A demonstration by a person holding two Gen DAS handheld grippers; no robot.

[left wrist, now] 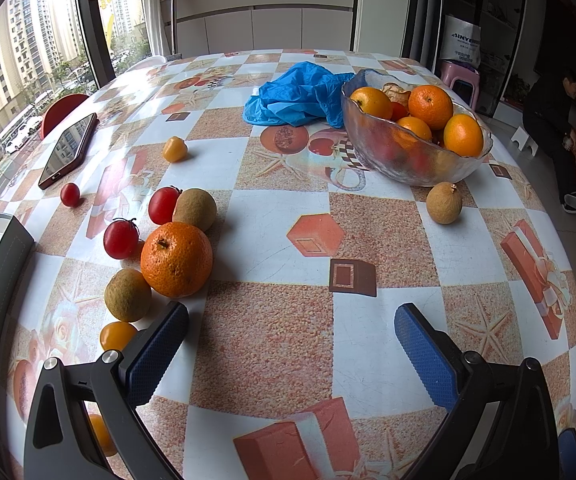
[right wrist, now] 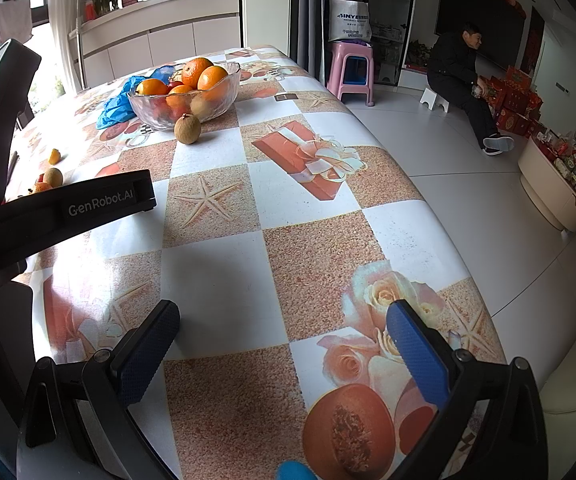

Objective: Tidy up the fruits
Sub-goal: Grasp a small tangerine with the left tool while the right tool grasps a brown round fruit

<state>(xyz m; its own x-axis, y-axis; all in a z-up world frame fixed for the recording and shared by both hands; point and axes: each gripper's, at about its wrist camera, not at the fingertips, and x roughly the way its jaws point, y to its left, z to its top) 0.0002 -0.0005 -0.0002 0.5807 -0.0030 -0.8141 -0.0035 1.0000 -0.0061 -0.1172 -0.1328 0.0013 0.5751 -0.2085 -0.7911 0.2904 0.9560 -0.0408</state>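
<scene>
A glass bowl (left wrist: 384, 148) (right wrist: 148, 114) holding several oranges stands at the far side of the table. One brown fruit (left wrist: 444, 203) (right wrist: 187, 129) lies just in front of it. To the left lies a cluster: a large orange (left wrist: 177, 259), two red tomatoes (left wrist: 121, 239) (left wrist: 163, 205), brown fruits (left wrist: 195, 209) (left wrist: 127, 294) and a yellow tomato (left wrist: 117, 335). My left gripper (left wrist: 291, 316) hovers open just right of this cluster, nothing between its fingers. My right gripper (right wrist: 283, 316) is open over the bare tablecloth, empty.
A phone (left wrist: 69, 149) lies at the left edge, with a small red tomato (left wrist: 70, 194) and a yellow fruit (left wrist: 175, 149) nearby. A blue plastic bag (left wrist: 296, 94) sits behind the bowl. A pink stool (right wrist: 351, 73) and a seated person (right wrist: 464, 84) are beyond the table's right edge.
</scene>
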